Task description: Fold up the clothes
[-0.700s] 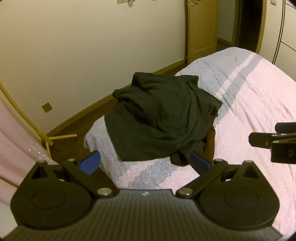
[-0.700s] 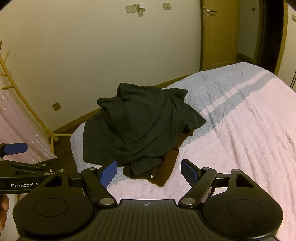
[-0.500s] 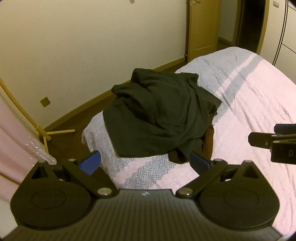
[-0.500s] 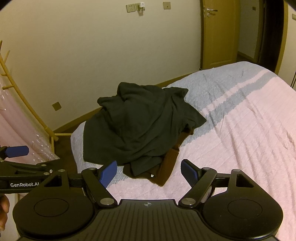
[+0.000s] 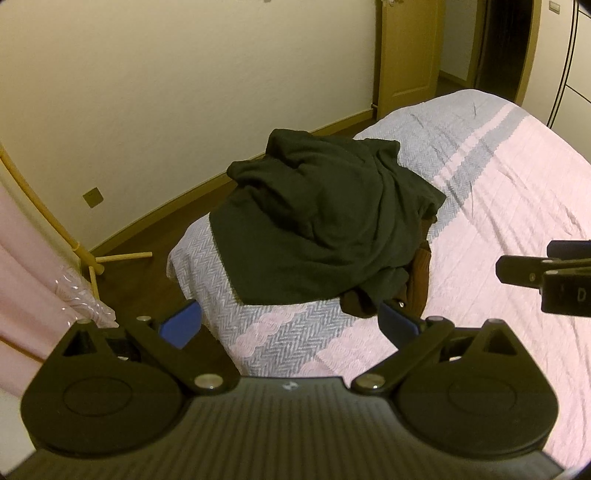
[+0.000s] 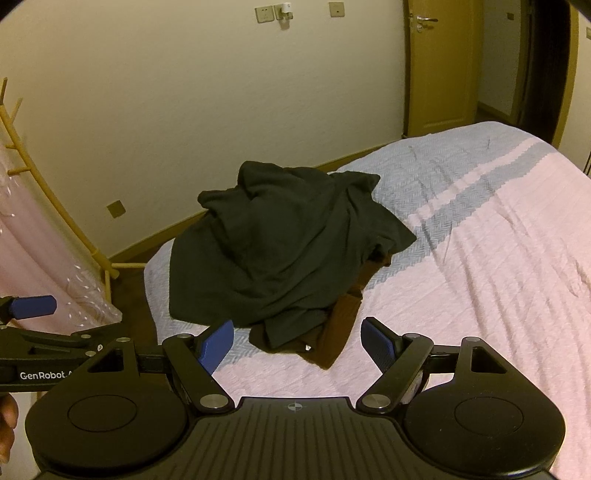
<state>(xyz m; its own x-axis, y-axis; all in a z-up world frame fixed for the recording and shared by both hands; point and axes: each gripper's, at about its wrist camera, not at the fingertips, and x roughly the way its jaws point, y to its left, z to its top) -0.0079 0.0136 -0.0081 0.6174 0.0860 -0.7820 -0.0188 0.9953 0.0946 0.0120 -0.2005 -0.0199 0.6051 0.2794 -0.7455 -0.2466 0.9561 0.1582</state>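
left gripper (image 5: 290, 325): jaws spread wide, nothing between the blue pads (image 5: 181, 325), hanging clear of the bed (image 5: 517, 206). right gripper (image 6: 297, 341): likewise released, blue-tipped fingers (image 6: 376, 341) apart and empty

dark green garment (image 5: 325, 225): lying crumpled in a heap on the grey herringbone corner of the bed, at 12 o'clock from both grippers, one edge draped toward the mattress side. brown garment (image 6: 334, 341): underneath it, poking out at the heap's 5 o'clock edge, resting on the pink part of the cover. neither gripper touches the clothes

view differences: left wrist view shows only a narrow slice of the brown garment, and the right gripper's side profile at 3 o'clock. right wrist view shows more of the brown cloth, including a ribbed sleeve-like length, the left gripper at 9 o'clock with lettering on its body, a fingertip of the person's hand (image 6: 7, 424) at 8 o'clock, and wall sockets (image 6: 264, 14) at 12 o'clock. both views carry the wooden rack (image 5: 55, 225) with pink fabric at 9 o'clock and the door (image 6: 439, 62) at 1 o'clock
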